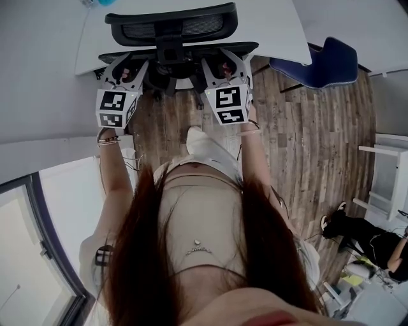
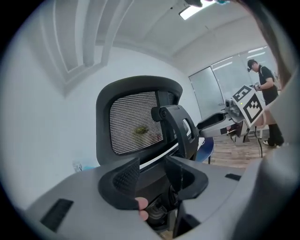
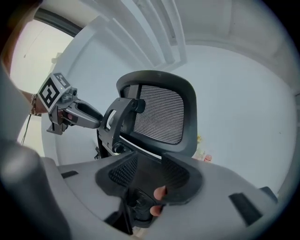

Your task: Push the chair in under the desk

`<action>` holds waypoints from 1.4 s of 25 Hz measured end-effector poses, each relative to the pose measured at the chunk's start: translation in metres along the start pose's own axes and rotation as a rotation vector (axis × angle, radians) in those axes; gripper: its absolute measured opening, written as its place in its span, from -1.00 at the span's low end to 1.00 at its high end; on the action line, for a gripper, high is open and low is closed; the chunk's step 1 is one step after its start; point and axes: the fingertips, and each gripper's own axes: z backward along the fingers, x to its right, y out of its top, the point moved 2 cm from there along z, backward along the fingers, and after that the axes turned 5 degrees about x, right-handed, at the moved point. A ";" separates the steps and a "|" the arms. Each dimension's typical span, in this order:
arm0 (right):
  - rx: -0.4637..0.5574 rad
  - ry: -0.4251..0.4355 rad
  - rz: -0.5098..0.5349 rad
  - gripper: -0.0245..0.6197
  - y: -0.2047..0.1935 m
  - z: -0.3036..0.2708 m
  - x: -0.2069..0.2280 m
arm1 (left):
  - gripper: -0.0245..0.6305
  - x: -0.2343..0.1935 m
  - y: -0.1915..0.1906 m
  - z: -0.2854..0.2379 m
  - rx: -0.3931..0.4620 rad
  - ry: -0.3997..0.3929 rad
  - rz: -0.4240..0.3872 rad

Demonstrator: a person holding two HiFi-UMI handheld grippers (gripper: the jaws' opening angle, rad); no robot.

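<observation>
Matt plastic-and-mesh chair, wood-grain floor

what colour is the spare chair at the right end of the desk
The spare chair is dark blue; the head view shows it best.

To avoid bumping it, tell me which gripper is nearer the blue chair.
Right. The right gripper is behind the black chair, on the side toward the blue chair; the left gripper is on the far side.
</observation>
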 end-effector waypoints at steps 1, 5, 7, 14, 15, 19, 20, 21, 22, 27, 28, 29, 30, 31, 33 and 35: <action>0.008 -0.001 -0.004 -0.39 0.001 0.003 -0.001 | -0.40 0.002 0.000 0.003 0.005 0.001 0.004; 0.025 -0.016 -0.009 -0.46 0.005 0.016 -0.005 | -0.49 0.012 0.006 0.014 0.029 0.002 0.010; 0.035 -0.027 -0.011 -0.49 0.009 0.024 -0.007 | -0.55 0.018 0.008 0.021 0.039 0.003 0.012; 0.043 -0.076 -0.010 -0.70 0.012 0.052 -0.017 | -0.70 0.036 0.014 0.043 0.070 -0.001 0.017; 0.043 -0.081 -0.010 -0.71 0.012 0.056 -0.018 | -0.70 0.038 0.015 0.046 0.074 -0.003 0.018; 0.049 -0.099 -0.014 -0.76 0.014 0.071 -0.025 | -0.74 0.049 0.017 0.058 0.084 -0.010 0.013; 0.050 -0.103 -0.014 -0.77 0.014 0.076 -0.027 | -0.75 0.052 0.017 0.062 0.084 -0.011 0.014; 0.051 -0.106 -0.013 -0.79 0.014 0.080 -0.028 | -0.76 0.055 0.017 0.065 0.085 -0.012 0.015; 0.052 -0.108 -0.012 -0.79 0.015 0.083 -0.030 | -0.77 0.058 0.017 0.067 0.086 -0.014 0.015; 0.058 -0.115 -0.003 -0.82 0.018 0.099 -0.038 | -0.82 0.069 0.019 0.081 0.094 -0.021 0.013; 0.061 -0.114 -0.001 -0.82 0.019 0.102 -0.039 | -0.83 0.072 0.019 0.083 0.096 -0.021 0.014; 0.065 -0.113 0.000 -0.83 0.020 0.105 -0.041 | -0.83 0.074 0.019 0.086 0.098 -0.022 0.015; 0.068 -0.113 -0.001 -0.83 0.020 0.107 -0.042 | -0.84 0.076 0.020 0.088 0.100 -0.024 0.015; 0.070 -0.114 -0.002 -0.83 0.021 0.110 -0.044 | -0.85 0.078 0.020 0.090 0.102 -0.026 0.014; 0.072 -0.116 -0.002 -0.84 0.021 0.116 -0.046 | -0.85 0.083 0.021 0.094 0.106 -0.027 0.013; 0.072 -0.118 0.002 -0.84 0.022 0.122 -0.048 | -0.86 0.087 0.023 0.099 0.110 -0.027 0.015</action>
